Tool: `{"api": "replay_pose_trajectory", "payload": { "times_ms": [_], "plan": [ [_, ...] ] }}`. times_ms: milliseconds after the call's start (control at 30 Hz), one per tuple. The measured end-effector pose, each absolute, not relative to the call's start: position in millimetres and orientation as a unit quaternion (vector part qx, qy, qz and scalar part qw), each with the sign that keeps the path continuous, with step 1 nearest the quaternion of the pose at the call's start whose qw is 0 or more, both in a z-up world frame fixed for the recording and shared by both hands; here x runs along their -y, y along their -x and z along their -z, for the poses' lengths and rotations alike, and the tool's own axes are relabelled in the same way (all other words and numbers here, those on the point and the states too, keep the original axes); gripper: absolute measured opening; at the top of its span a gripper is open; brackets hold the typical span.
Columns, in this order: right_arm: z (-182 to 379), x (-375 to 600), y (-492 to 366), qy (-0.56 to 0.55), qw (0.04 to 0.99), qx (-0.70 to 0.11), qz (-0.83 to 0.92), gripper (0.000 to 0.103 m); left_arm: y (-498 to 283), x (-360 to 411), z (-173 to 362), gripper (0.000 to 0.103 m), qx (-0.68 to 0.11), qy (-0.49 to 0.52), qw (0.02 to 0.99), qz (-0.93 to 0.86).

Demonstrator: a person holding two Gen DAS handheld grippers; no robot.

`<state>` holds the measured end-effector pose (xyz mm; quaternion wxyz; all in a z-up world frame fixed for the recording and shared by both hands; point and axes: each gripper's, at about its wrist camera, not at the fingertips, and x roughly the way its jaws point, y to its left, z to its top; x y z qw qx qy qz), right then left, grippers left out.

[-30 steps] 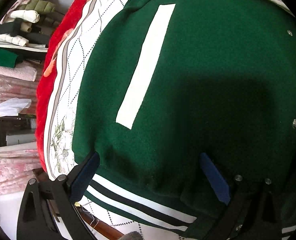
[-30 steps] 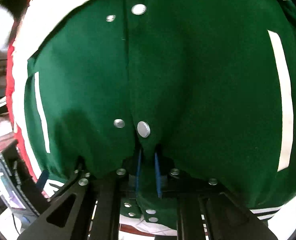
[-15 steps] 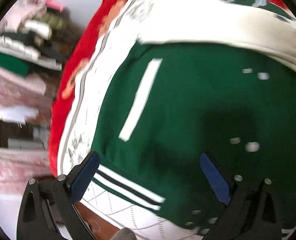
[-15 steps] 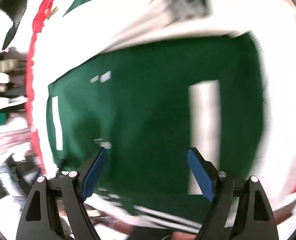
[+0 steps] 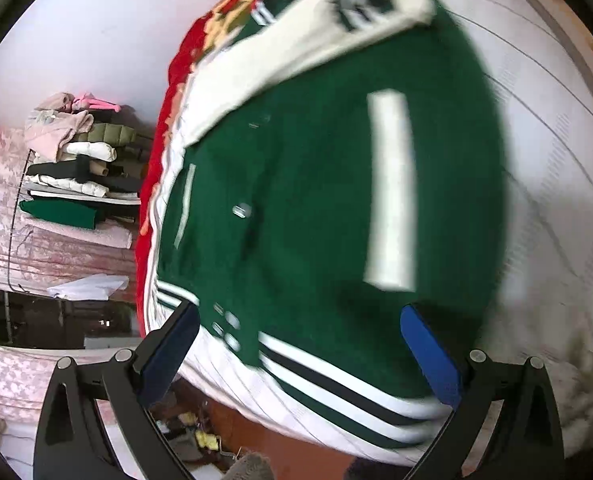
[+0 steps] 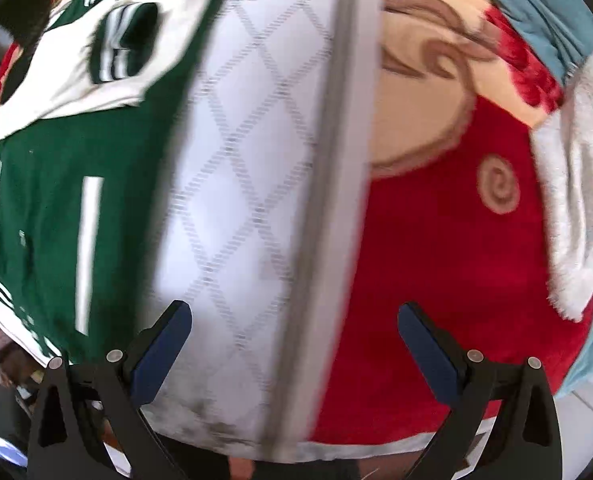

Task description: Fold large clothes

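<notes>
Left gripper (image 5: pixel 298 354): jaws spread wide, nothing between the blue pads, angled downward. Right gripper (image 6: pixel 294 350): jaws have just been opening and stand fully apart, empty, apparently pointing straight down, though motion blur limits certainty.

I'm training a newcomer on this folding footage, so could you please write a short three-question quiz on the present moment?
1. True or false: the right gripper is clamped on the green jacket.
2. In the right wrist view, what lies below the open jaws? A) the jacket's striped hem B) the white diamond-patterned sheet and the red blanket C) a bare wooden floor
3. Fill in: in the left wrist view, a stack of folded ____ sits at the far left.

Key: 1 false, its jaws have just been opening and hold nothing; 2 B; 3 clothes.
</notes>
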<state>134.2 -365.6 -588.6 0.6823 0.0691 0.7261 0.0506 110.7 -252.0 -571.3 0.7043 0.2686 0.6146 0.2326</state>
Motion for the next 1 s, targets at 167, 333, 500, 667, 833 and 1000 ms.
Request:
{"api": "replay_pose_trajectory", "payload": {
  "times_ms": [167, 333, 500, 667, 833, 1000],
  "plan": [
    [607.2, 408.8, -125.5, -0.072, 0.675, -0.733, -0.037, 0.103, -110.1, 286.4, 606.5, 0.103, -0.601, -0.319, 0.680, -0.273],
    [623.3, 453.1, -126.4, -0.092, 0.659, -0.746, -0.031, 0.103, -125.7, 293.0, 620.6, 0.103, -0.597, -0.333, 0.665, -0.300],
    [637.4, 469.2, -137.4, -0.112, 0.642, -0.757, -0.045, 0.103, -124.4, 303.2, 615.8, 0.103, -0.617, -0.305, 0.670, -0.278],
    [637.4, 476.0, -155.1, -0.110, 0.640, -0.759, -0.054, 0.103, -123.3, 304.6, 633.4, 0.103, -0.618, -0.330, 0.655, -0.284],
    [642.0, 471.1, -183.0, -0.120, 0.647, -0.751, -0.061, 0.103, -154.1, 256.2, 642.4, 0.103, -0.608, -0.319, 0.639, -0.348],
    [646.3, 465.1, -226.9, -0.197, 0.665, -0.712, -0.106, 0.103, -172.4, 217.3, 630.8, 0.103, -0.604, -0.284, 0.646, -0.371]
  ]
}}
